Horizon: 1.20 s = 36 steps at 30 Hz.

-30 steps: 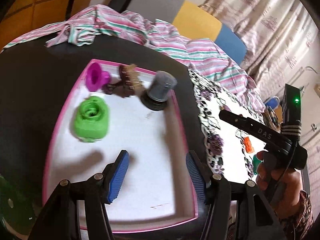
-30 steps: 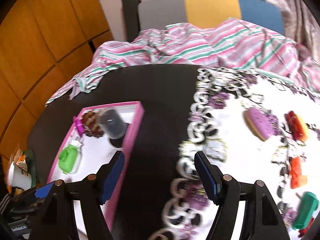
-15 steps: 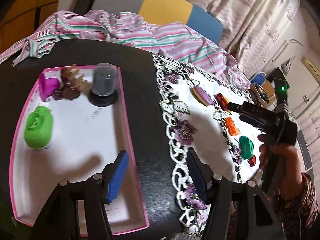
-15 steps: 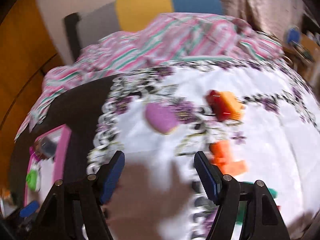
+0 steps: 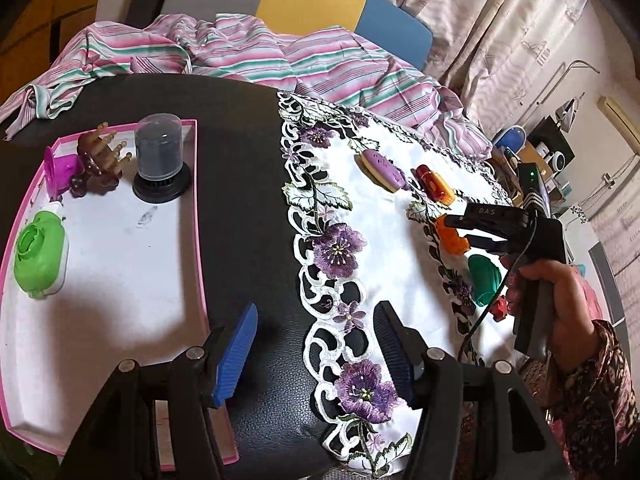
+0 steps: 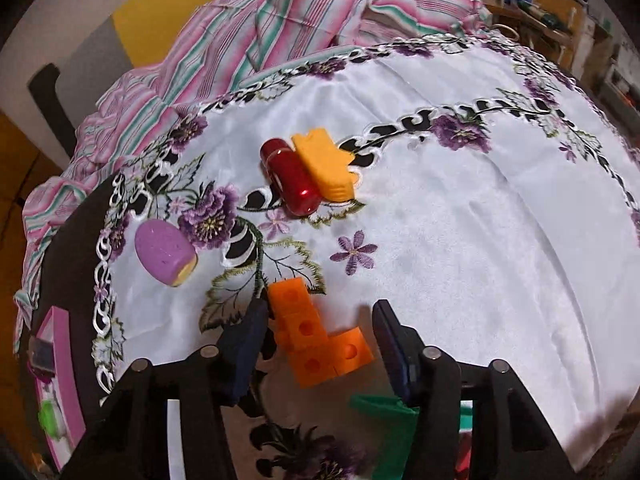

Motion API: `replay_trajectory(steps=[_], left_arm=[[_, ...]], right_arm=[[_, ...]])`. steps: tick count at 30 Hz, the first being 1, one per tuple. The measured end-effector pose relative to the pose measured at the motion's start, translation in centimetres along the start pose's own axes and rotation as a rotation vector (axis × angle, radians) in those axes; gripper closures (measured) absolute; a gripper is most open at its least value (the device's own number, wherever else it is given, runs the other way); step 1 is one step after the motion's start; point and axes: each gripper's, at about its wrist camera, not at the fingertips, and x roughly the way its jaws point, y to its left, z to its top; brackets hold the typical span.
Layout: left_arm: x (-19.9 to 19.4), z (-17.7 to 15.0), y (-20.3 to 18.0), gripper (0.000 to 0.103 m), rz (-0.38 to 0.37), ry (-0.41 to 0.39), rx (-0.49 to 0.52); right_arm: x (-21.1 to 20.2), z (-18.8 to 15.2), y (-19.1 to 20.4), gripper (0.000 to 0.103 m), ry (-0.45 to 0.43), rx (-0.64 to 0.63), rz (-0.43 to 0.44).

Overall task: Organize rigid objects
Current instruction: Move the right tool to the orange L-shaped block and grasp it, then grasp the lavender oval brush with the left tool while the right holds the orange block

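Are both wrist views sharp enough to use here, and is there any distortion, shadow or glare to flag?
Left wrist view: sharp, with strong fisheye bending of the pink tray rim and a soft shadow on its white floor. Right wrist view: mostly sharp, slightly soft and dark at the corners; a small glare spot on the red capsule; the orange block piece is crisp.

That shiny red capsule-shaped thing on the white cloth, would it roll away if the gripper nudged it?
Probably. The red capsule looks rounded and glossy, so it may roll sideways and slip between pads. The yellow block lying against one side might stop it going that way.
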Motion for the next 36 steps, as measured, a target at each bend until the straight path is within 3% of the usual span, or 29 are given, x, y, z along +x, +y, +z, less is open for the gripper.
replay_trajectory(steps=[11,19,26,31,34,36], left_arm=[[1.3,0.7,-2.0,0.042,-0.004,0.018,0.038],[3.5,2.4,-4.3,0.042,-0.009,0.041,0.068],[6.9,6.3,-7.0,0.042,0.014,0.057,0.111],[9.8,9.7,-9.8,0.025,0.075,0.026,0.213],[12.5,11.4,-10.9,0.025,0.102,0.057,0.254],[14.6,12.4,-11.0,0.025,0.112,0.106,0.223]], right_arm=[[1.2,0.1,1.7,0.059,0.026,-0.119,-0.058],[0.8,0.2,0.7,0.059,0.018,-0.058,-0.011],[-0.2,0.1,-0.4,0.059,-0.013,0.019,0.037],[-0.5,0.2,-0.8,0.059,-0.021,0.053,0.074],[-0.4,0.3,-1.0,0.059,-0.02,0.072,0.087],[-0.5,0.3,-1.2,0.059,-0.019,0.089,0.101]])
